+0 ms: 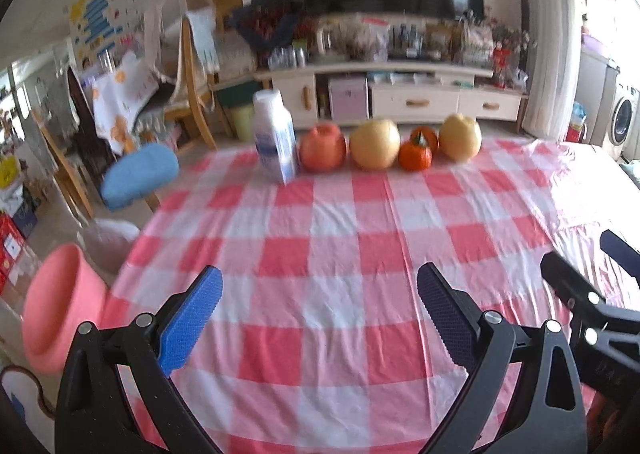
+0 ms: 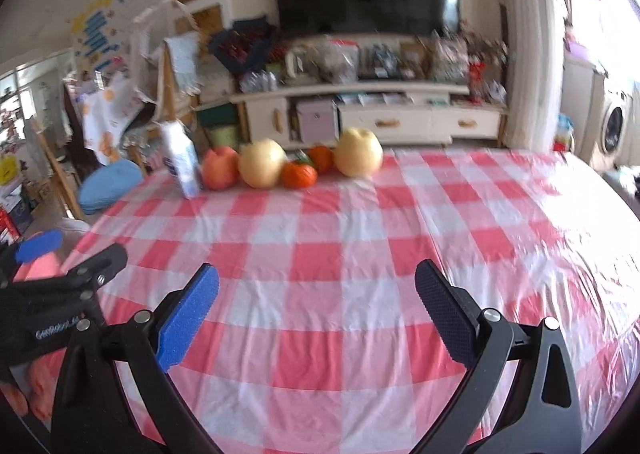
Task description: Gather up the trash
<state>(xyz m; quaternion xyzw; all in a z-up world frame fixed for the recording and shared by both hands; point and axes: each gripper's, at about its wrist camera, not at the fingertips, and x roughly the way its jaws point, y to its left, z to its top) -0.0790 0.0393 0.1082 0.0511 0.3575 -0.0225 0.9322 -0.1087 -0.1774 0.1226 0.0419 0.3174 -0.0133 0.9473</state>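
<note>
Left wrist: left claw (image 1: 318, 296) spread wide, holding nothing, over the bench in red-white checked plastic cloth (image 1: 360, 238). White-blue milk carton (image 1: 275, 136) upright at far edge, touching a red apple (image 1: 323, 148); then yellow pear (image 1: 375, 145), two oranges (image 1: 416, 155), second pear (image 1: 460, 137). Pink plastic bin (image 1: 56, 314) off the bench's left edge.

Right wrist: right claw (image 2: 318, 294) wide open, empty. Carton (image 2: 181, 159) far left, path clear.
</note>
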